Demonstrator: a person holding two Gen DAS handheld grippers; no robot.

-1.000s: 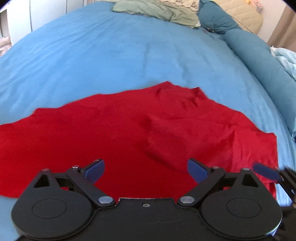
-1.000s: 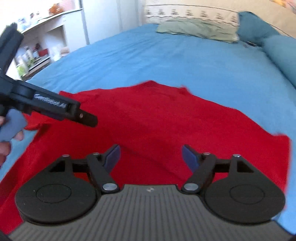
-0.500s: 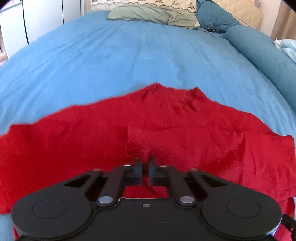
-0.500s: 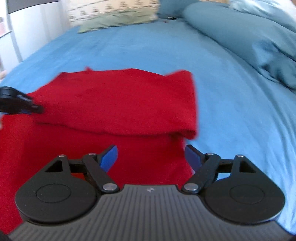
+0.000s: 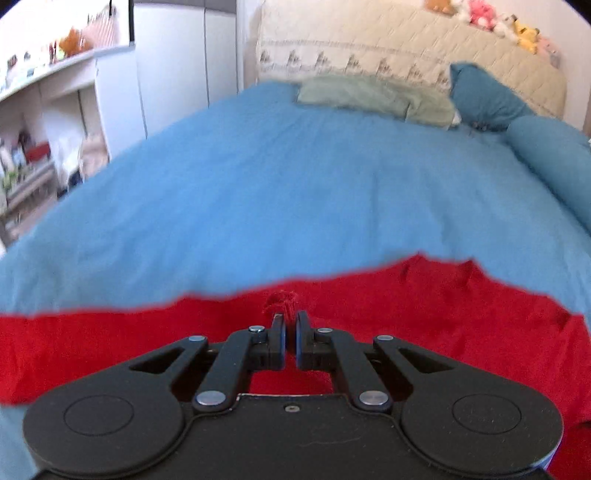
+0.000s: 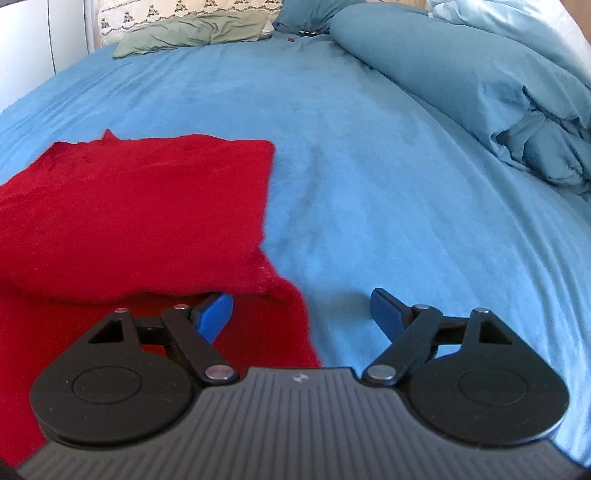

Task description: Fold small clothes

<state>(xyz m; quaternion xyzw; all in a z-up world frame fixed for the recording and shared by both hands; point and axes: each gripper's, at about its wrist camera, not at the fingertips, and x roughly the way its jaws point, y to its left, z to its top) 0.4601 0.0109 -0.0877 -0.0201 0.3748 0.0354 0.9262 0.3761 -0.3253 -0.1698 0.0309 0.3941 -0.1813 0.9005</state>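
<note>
Red garment (image 5: 424, 317) lies spread on the blue bed sheet (image 5: 295, 192), near the foot side of the bed. Left hand-held gripper (image 5: 290, 325) has its jaws nearly together, pinching a small tuft of the red fabric that bunches up just past the tips. Garment's far edge runs uneven across the left wrist view, higher on the right.

Right hand-held gripper (image 6: 301, 312) has its jaws spread wide, gripping nothing. Its left blue pad (image 6: 216, 317) sits over the red garment (image 6: 129, 206), tucked just under the edge of a folded-over layer; its right blue pad (image 6: 386, 314) is over bare blue bed sheet (image 6: 369, 166). The garment's right edge falls between the two pads. In this view the red cloth shows two layers, an upper flap resting on a lower one, with a squarish far corner.

A green pillow (image 5: 373, 98) lies at the head of the bed, a dark teal pillow (image 5: 484, 98) beside it. A rumpled teal duvet (image 6: 480, 81) is piled along the right side. Cream headboard (image 5: 388, 44) behind, soft toys (image 5: 491, 18) on top. White shelves (image 5: 40, 122) off to the left.
</note>
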